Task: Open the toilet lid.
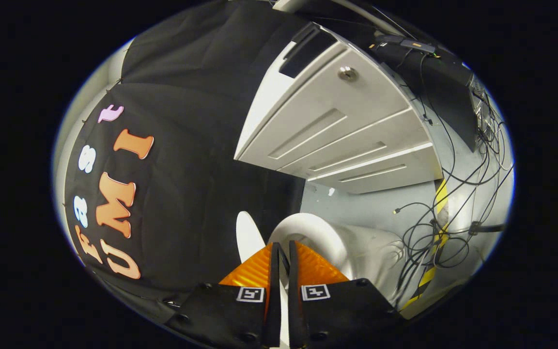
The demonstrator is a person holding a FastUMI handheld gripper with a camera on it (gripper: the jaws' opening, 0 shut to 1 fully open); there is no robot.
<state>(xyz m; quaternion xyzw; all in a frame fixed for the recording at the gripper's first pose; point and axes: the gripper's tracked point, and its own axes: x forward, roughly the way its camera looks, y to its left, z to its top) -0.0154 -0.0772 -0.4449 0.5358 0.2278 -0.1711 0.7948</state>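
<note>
The white toilet lies just beyond my fingers, and the whole view is tilted. Its lid (248, 233) stands apart from the seat ring (310, 229), against the black cloth wall. The bowl body (373, 252) stretches away to the right of the ring. My gripper (281, 247) is shut, its fingers side by side with only a thin slit between them. The tips sit in front of the gap between lid and seat ring. Nothing is pinched between the fingers. Whether the tips touch the toilet cannot be told.
A white drawer cabinet (347, 126) with a round lock (348, 73) stands beyond the toilet. Loose black cables (429, 232) and a yellow-black tape strip (440, 198) lie on the grey floor beside the bowl. Black equipment (434, 68) sits past the cabinet.
</note>
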